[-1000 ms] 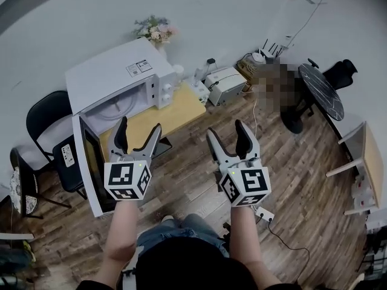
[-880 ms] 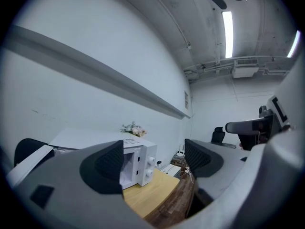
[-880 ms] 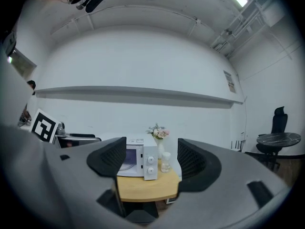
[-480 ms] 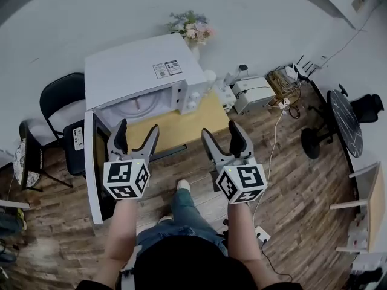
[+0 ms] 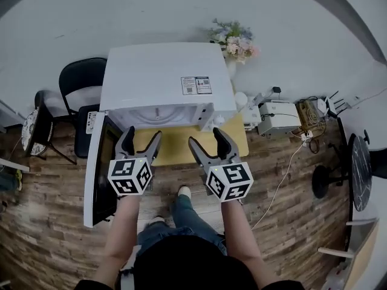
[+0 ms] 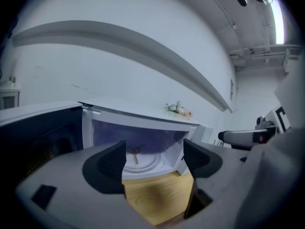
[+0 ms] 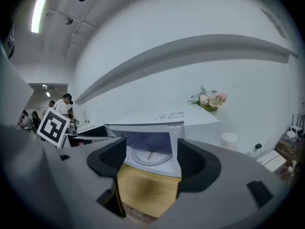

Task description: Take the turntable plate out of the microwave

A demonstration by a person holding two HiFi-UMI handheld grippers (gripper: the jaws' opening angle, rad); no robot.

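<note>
Wood-plank floor and a white wall surround the microwave (image 5: 163,83), which a second ago sat off to the left and is now squarely ahead, its door (image 5: 98,174) swung wide. Both grippers have closed in over the wooden tabletop (image 5: 175,140). The left gripper (image 5: 141,135) and right gripper (image 5: 207,138) hold their jaws spread and empty. The turntable plate (image 7: 151,156) lies inside the cavity, untouched. Reaching in looks like the next step.
</note>
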